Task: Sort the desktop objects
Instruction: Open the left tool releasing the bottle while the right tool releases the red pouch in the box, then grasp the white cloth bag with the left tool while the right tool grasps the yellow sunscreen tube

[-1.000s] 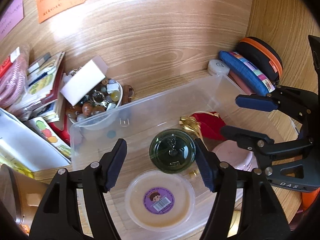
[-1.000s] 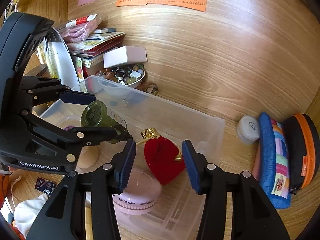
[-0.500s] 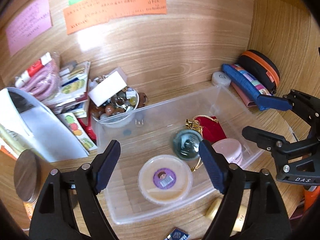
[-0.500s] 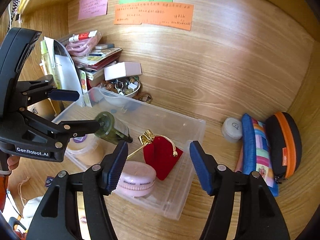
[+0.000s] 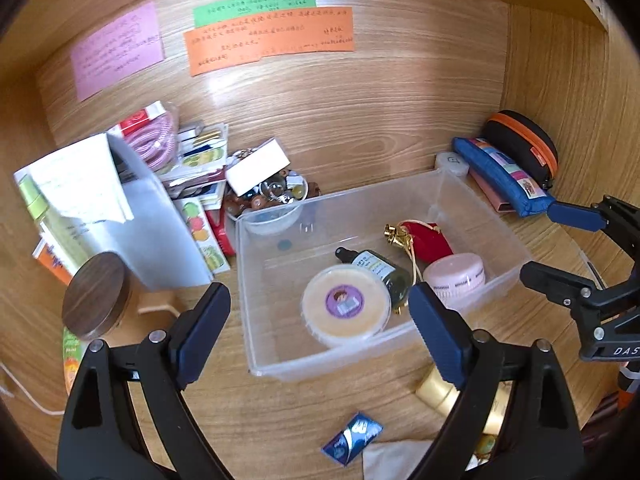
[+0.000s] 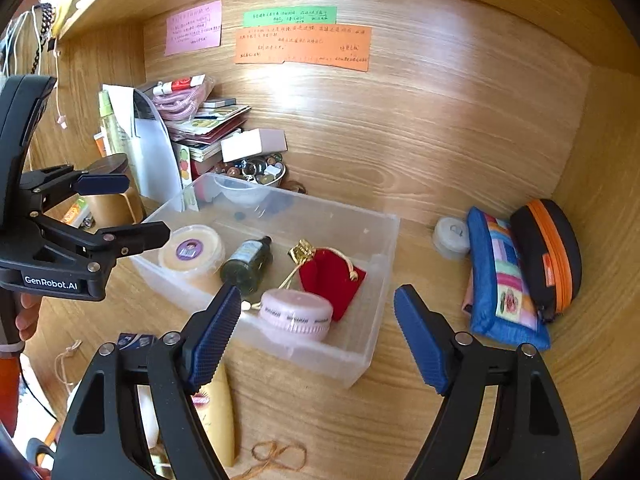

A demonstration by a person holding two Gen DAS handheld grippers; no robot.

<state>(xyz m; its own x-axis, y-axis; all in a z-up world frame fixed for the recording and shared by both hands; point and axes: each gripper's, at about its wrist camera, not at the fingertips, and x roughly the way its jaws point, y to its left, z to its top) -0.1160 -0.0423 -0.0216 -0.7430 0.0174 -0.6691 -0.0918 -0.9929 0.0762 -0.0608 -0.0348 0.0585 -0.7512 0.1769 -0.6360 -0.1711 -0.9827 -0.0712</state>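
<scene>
**A:** What's in the clear plastic bin right now? Count it for me.

**B:** From my remote seat I count four: one round cream tub with a purple sticker, one dark green glass bottle lying on its side, one red velvet pouch with a gold cord, one pink round jar. Bin sits on the wooden surface.

**A:** And my two grippers?

**B:** Left gripper and right gripper both have jaws spread wide, they've just been opening, nothing between them. Three sticky notes on the back wall: one pink, one green, one orange.
</scene>
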